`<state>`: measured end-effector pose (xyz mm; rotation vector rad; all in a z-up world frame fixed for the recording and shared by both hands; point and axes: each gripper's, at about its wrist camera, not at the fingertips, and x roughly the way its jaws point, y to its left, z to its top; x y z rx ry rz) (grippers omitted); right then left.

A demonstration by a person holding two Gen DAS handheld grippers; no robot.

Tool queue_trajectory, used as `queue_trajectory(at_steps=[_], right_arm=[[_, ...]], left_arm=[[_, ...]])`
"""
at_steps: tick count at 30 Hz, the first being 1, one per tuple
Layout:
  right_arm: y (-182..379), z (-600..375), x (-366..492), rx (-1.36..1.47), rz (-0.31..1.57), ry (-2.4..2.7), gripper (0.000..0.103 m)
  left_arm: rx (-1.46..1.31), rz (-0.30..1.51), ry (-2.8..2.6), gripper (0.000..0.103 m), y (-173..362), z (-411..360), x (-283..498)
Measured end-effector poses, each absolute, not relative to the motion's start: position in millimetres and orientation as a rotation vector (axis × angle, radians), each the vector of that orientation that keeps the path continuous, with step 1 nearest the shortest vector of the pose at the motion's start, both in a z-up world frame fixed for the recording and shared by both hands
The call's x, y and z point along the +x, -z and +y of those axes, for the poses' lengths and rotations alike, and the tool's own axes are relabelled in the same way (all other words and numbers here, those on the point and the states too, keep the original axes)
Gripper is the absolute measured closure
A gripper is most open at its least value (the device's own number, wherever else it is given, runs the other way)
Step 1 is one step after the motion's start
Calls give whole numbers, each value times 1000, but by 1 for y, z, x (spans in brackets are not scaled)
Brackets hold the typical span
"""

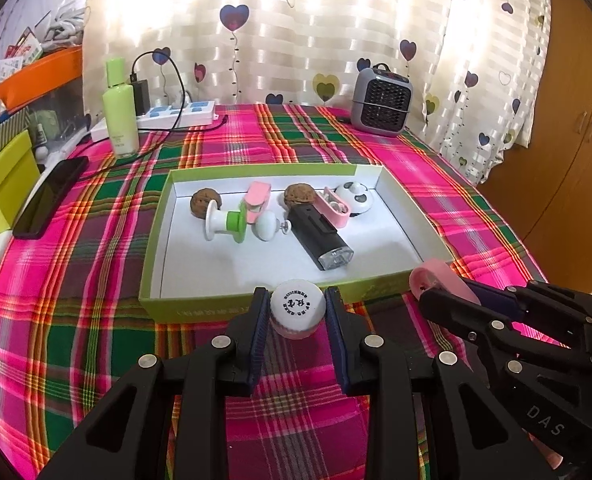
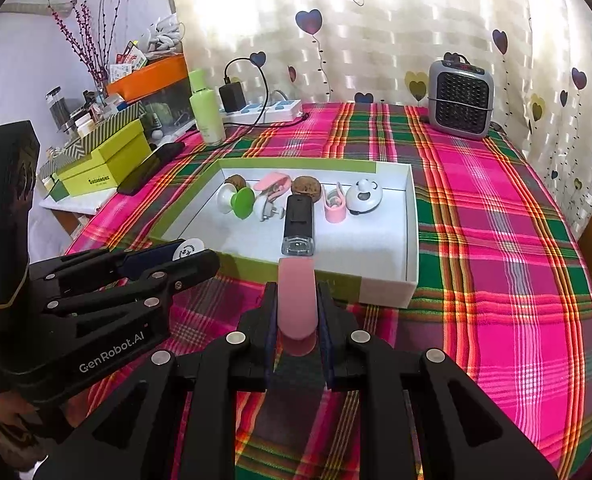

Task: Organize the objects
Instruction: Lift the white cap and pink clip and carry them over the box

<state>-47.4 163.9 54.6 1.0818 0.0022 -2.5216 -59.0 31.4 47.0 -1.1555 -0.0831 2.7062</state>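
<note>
Pink, green and red plaid cloth (image 1: 95, 240) covers the worktop, and on it lies a shallow green box (image 1: 251, 306) with a white inside. Within the box sit two walnuts (image 1: 205, 201), a green and white spool (image 1: 225, 224), a white knob (image 1: 264, 226), a black torch (image 1: 320, 236), two pink clips (image 1: 257, 196) and a white panda-faced gadget (image 1: 356, 196).

Just short of the box's near wall, the left gripper (image 1: 298, 308) holds a white cap (image 1: 297, 312) with printed lettering on top; its jaws are closed on the cap's sides. Beside it, the right gripper (image 2: 297, 312) has its jaws clamped on a pink clip (image 2: 297, 300) that sticks forward towards the box's near edge. Both held things are outside the box, above the cloth.

At the back of the worktop stand a green bottle (image 1: 119, 112), a power strip (image 1: 179, 114) with a black charger plugged in, and a small grey heater (image 1: 382, 102). A black phone (image 1: 49, 198) lies at the left edge. A heart-patterned curtain (image 1: 296, 20) hangs behind.
</note>
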Motion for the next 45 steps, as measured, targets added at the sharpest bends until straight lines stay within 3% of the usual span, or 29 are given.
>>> queue_trajectory(at_steps=[45], right_arm=[[-47,161,-122,1120,-39,2521,85]], left_arm=[[-1182,-94,-2673,77,-39,20,-123]])
